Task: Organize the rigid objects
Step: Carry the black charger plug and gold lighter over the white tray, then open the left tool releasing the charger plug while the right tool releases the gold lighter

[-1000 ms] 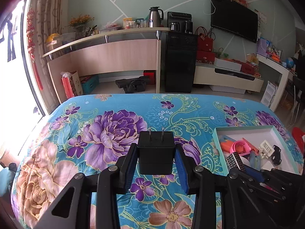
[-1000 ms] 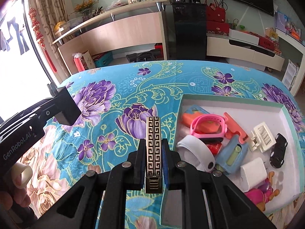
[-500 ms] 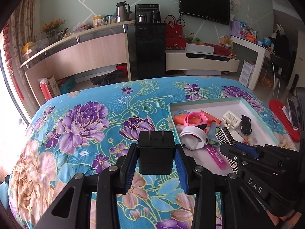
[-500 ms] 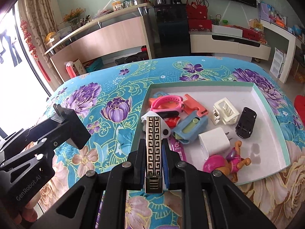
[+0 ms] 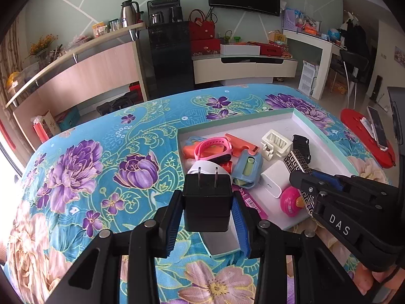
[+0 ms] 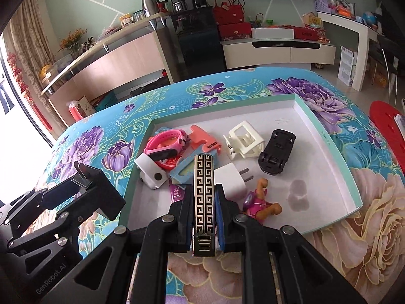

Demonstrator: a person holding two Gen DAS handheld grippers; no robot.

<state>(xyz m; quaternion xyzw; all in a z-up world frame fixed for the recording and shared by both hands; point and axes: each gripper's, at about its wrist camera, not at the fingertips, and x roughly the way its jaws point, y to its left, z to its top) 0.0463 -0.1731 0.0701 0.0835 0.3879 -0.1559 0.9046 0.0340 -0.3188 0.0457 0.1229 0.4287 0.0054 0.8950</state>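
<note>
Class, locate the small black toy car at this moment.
In the right wrist view, the small black toy car lies in the white tray with a teal rim, right of centre, just right of the cream plastic clip.

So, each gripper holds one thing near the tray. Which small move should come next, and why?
Probably lower the right gripper a little and release the patterned lighter into the tray. It already hangs over the tray's near side, while the left gripper with the black plug adapter is only at the near left corner. The bare floor near the black toy car looks free.
</note>
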